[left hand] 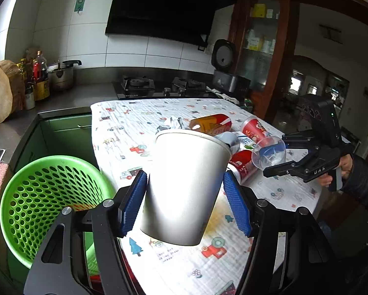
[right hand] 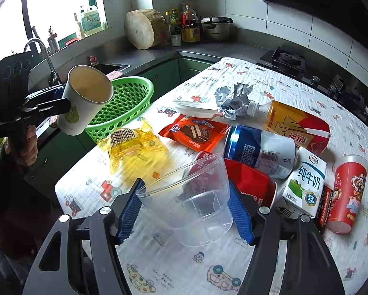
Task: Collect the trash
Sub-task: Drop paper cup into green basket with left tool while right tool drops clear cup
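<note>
My left gripper [left hand: 185,196] is shut on a white paper cup [left hand: 184,184] and holds it in the air above the table's left edge, next to the green perforated basket [left hand: 43,196]. In the right wrist view the paper cup [right hand: 85,98] hangs tilted in front of the basket [right hand: 125,103]. My right gripper [right hand: 186,209] is shut on a clear plastic cup [right hand: 191,199], held just above the cloth. Trash lies on the table: a yellow wrapper [right hand: 137,152], an orange snack pack [right hand: 193,132], a blue can [right hand: 260,150], a milk carton [right hand: 304,186], a red tube [right hand: 346,194], crumpled foil [right hand: 233,100] and a bottle [right hand: 292,123].
The table carries a patterned white cloth [right hand: 171,258]. A grey counter with sink and tap [right hand: 38,49], a wooden block [right hand: 142,28], bottles and a pot [right hand: 216,28] runs behind. A gas hob [left hand: 159,86] and rice cooker [left hand: 227,73] stand at the back.
</note>
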`<move>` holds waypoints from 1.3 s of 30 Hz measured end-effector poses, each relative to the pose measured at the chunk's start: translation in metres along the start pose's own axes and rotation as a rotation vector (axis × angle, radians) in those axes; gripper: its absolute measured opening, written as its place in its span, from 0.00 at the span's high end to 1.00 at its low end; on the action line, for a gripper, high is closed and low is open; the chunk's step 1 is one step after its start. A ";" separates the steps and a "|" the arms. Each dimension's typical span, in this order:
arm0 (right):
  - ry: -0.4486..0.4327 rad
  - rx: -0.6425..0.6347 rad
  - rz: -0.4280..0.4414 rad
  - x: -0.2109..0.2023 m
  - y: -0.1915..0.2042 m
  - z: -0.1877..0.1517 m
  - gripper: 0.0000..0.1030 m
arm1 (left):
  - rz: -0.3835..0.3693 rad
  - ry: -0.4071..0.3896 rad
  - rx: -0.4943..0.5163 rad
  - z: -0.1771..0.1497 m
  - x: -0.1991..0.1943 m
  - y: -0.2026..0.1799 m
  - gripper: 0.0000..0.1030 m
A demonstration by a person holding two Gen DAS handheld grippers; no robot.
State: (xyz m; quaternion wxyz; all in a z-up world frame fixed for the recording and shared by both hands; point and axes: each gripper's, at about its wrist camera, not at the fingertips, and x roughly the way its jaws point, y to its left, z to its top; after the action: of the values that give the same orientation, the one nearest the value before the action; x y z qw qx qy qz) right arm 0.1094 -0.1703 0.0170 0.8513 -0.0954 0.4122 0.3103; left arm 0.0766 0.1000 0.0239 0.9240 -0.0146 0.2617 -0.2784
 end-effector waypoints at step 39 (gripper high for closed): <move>0.176 -0.007 0.164 0.216 0.142 0.179 0.37 | 0.522 0.170 -0.332 -0.058 -0.024 0.183 0.17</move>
State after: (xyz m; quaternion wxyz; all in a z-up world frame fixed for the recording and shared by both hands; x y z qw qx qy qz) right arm 0.2393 0.1135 -0.0189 0.7831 -0.0910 0.4909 0.3708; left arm 0.1237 0.2739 -0.0460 0.9240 -0.0743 0.3748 0.0141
